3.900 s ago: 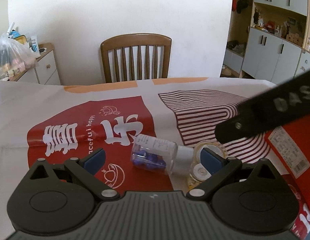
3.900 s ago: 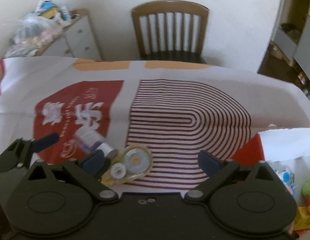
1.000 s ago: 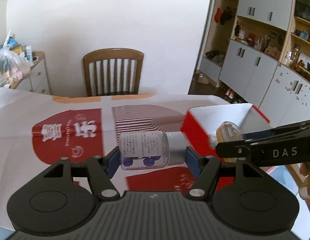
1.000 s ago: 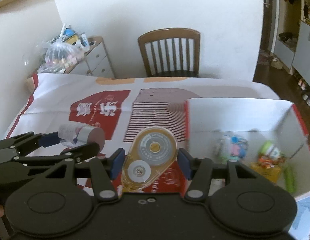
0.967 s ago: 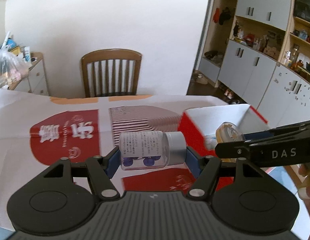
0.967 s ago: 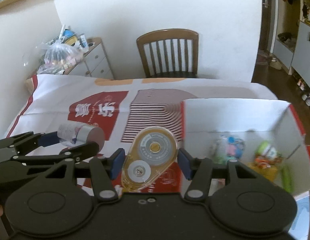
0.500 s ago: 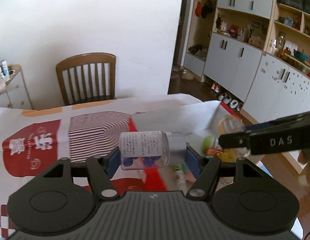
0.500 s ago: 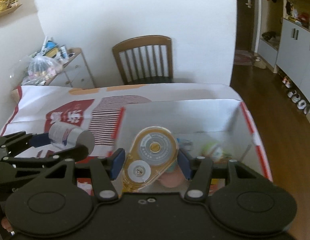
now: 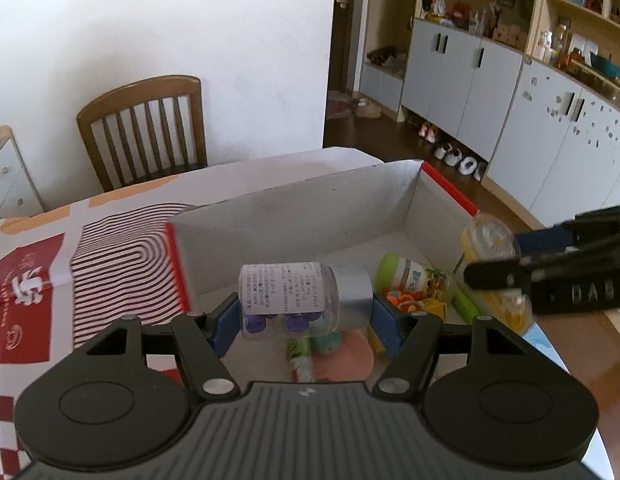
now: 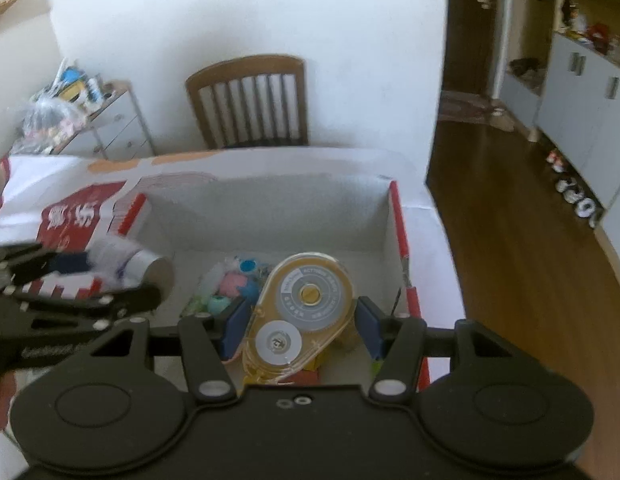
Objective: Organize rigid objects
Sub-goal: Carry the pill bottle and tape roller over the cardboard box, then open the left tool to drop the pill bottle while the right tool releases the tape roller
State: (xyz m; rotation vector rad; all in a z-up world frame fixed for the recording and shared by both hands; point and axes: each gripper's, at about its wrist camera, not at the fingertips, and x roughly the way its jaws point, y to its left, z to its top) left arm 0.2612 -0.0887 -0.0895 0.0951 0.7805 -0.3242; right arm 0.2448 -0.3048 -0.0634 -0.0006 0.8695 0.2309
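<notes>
So both hands are loaded and hanging over the box (image 9: 413,200) right now: the left tongs (image 9: 306,316) are clamped about halfway shut on the clear pill bottle (image 9: 294,294), which lies sideways between the blue pads with its grey cap pointing toward the right, and the right tongs (image 10: 296,324) are pinched on the flat sides of the yellow correction tape dispenser (image 10: 302,308), also roughly half closed. The box sits on the tabletop (image 9: 38,264) with the red and white printed cloth, and it already has a pile of small stuff in the bottom, a green-lidded jar (image 9: 409,276), some pink and teal bits (image 10: 234,286), a green stick. My take on doing this drop well: don't let go from up here. The bottle is round and will roll or bounce off the jar, so I'd lower it until it's close to the floor of the box and aim for the bare white patch near the far wall rather than on top of the clutter. Same for the tape dispenser, go for the empty strip by the right wall and let it land flat. The two tools are just beside each other, so I'd release one, pull it clear, then do the other, otherwise the fingers could knock together. Open wide enough that nothing sticks to a pad.
</notes>
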